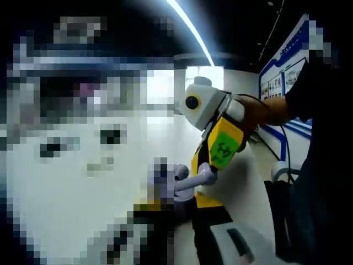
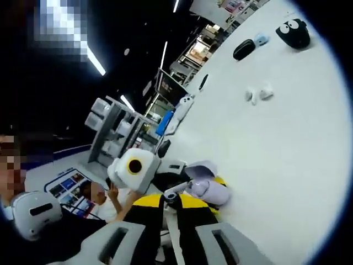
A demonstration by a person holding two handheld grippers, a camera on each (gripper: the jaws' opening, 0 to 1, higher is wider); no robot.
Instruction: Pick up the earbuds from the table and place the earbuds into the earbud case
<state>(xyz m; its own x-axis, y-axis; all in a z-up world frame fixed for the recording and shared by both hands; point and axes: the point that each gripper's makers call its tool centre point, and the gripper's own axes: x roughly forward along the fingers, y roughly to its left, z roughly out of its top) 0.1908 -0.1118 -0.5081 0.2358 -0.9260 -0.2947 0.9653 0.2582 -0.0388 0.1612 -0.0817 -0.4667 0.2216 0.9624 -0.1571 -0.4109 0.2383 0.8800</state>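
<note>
Over the white table [image 2: 287, 143], the left gripper [image 2: 179, 194] and the right gripper [image 1: 205, 175] meet at the lavender earbud case [image 2: 208, 189], its lid open. How tightly either pair of jaws grips it, I cannot tell. Further right, two white earbuds [image 2: 258, 94] lie loose on the table, near a black pouch [image 2: 244, 49].
</note>
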